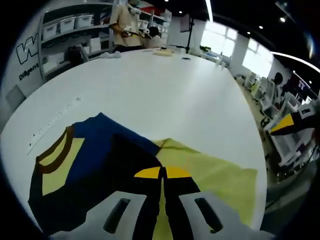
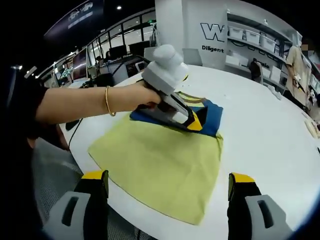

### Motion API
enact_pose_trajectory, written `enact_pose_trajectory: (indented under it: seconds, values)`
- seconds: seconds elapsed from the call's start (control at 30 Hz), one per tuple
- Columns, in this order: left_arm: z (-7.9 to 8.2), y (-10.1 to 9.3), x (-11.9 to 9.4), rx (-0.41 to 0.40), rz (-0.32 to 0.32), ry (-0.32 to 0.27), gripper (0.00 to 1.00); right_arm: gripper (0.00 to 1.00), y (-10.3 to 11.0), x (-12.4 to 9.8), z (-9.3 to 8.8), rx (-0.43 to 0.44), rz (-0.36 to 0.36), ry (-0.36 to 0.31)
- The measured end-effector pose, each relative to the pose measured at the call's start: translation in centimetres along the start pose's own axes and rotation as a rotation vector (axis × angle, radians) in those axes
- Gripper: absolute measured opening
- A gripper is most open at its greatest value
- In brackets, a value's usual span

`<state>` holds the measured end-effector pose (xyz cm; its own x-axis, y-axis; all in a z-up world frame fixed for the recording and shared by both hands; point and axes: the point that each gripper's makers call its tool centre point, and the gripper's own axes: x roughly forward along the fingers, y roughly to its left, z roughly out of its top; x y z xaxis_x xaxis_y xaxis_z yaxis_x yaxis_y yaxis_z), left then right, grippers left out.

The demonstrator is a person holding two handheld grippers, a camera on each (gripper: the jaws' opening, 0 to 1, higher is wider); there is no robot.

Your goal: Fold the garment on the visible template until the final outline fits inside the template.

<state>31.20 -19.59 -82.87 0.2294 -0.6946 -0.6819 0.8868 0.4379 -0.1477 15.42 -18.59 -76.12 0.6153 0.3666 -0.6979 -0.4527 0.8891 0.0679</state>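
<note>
Here, white table [image 2: 270,130] | left hand-held gripper [image 1: 163,173] clamps garment [image 2: 205,112] — right hand-held gripper [image 2: 167,186] agape

I see a smooth white table [image 2: 270,140] with a faint sheen. The yellow-green template [image 2: 160,165] looks like thin matt cloth, lying flat. The garment [image 2: 212,117] is soft blue cloth with yellow and brown trim. My left gripper [image 2: 192,120] looks like grey matt plastic.
</note>
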Motion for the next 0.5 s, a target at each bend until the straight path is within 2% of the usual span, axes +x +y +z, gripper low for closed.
enact_pose_trajectory:
  seconds: [0.23,0.37,0.43,0.5]
  values:
    - [-0.1,0.1,0.2,-0.008,0.025,-0.007,0.0,0.99,-0.1,0.0,-0.3,0.004,-0.003,0.008]
    - [0.4,0.6,-0.6,-0.031,0.031,-0.048,0.01,0.99,-0.3,0.0,-0.3,0.007,-0.007,0.009]
    - [0.3,1.1,-1.1,-0.061,0.045,-0.052,0.04,0.99,-0.3,0.0,-0.2,0.008,-0.006,0.004]
    - [0.3,1.4,-1.5,-0.063,0.051,-0.05,0.1,0.99,-0.3,0.1,0.0,0.009,-0.004,0.0]
